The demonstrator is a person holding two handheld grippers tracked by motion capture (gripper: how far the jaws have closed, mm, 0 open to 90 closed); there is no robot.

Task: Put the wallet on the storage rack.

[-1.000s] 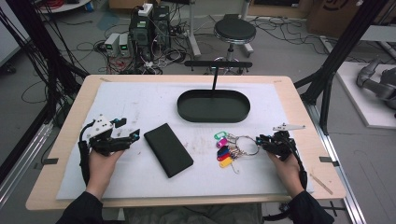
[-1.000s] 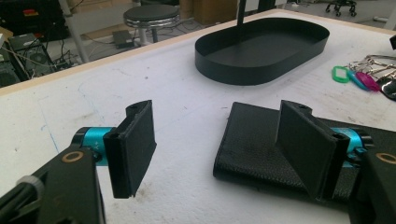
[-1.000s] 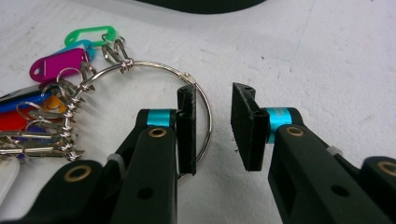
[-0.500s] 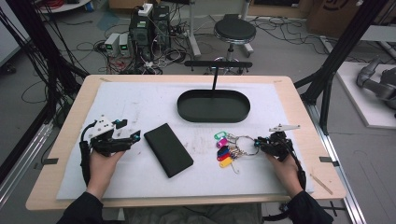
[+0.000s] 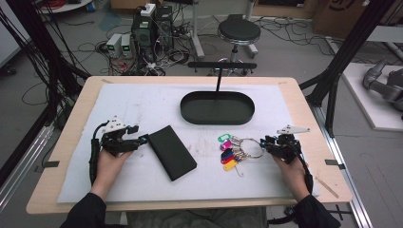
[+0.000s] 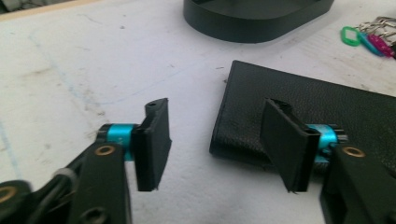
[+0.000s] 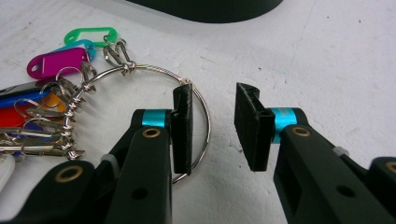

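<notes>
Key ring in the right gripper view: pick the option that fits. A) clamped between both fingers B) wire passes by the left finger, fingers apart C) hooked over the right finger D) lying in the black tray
B: the key ring lies on the mat, its wire running by the left finger of the right gripper, whose fingers stand apart.

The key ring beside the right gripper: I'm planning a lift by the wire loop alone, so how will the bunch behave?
The key ring is thin round wire, so it may slip or pivot between flat fingers. The coloured tags and keys hang loosely, so they will probably swing and dangle below. It looks light, and lying flat it seems unlikely to roll.
</notes>
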